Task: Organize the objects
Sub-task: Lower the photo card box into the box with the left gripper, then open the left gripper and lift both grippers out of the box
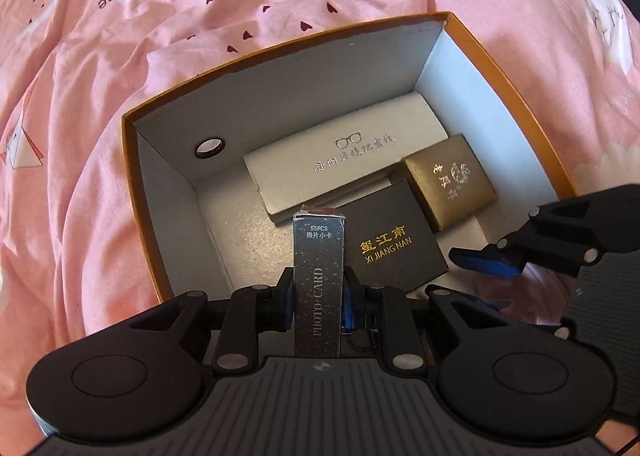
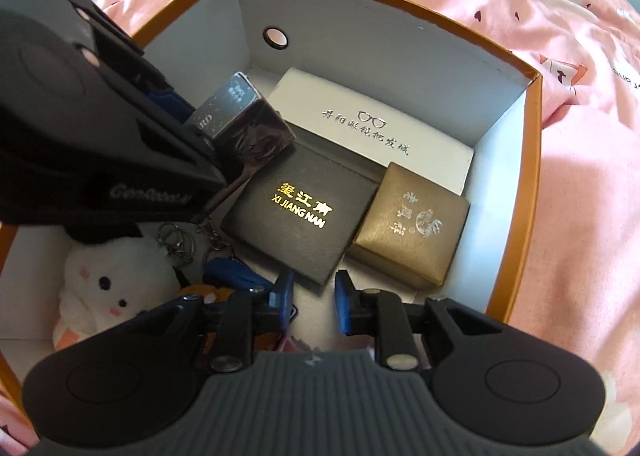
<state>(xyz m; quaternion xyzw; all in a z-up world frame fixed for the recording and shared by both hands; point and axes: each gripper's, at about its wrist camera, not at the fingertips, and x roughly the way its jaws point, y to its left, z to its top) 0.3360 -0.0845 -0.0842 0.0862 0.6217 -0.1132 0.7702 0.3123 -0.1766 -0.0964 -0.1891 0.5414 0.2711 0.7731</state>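
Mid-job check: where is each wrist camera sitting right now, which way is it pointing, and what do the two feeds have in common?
Left wrist: above the orange box's near edge, looking down along its own fingers at the photo card box clamped in the left gripper; the right gripper's tip enters at right.
Right wrist: over another side, looking down into the box; right gripper open, empty.
Shared: glasses case, black box, gold box.

Both wrist cameras look down, from near, into the orange box (image 1: 500, 68); the right view (image 2: 532, 104) faces it from its right side.
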